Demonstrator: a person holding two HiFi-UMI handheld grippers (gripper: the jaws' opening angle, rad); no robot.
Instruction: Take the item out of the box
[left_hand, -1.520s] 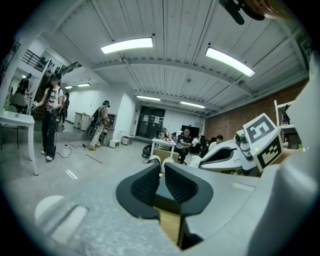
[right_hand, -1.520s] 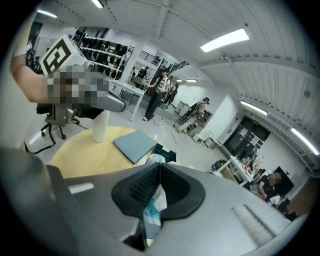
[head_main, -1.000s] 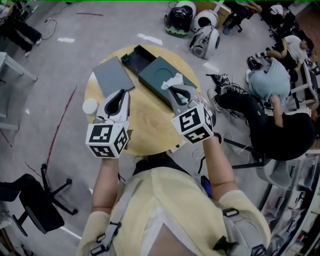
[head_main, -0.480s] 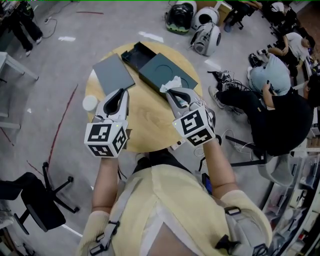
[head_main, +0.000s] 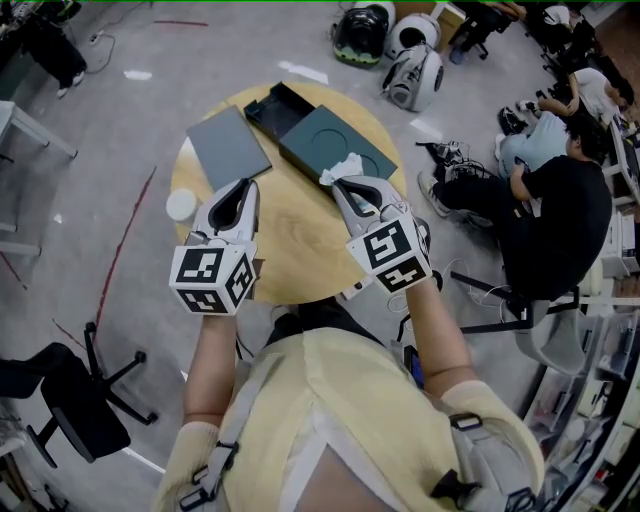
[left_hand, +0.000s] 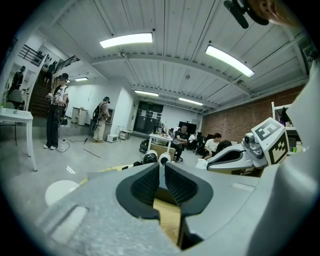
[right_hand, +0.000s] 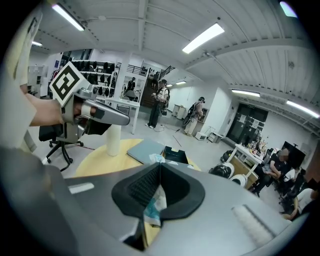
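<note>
Right hand-held gripper (head_main: 338, 182) on item (head_main: 343, 166)

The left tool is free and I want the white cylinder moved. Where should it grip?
Probably its side wall at mid-height, coming in level from the person's side: the white cylinder stands upright at the table's left edge, apart from the grey lid.

Right hand-held gripper (right_hand: 161, 164) clamped on crumpled white item (right_hand: 153, 207), above wooden table (right_hand: 96, 157).
</note>
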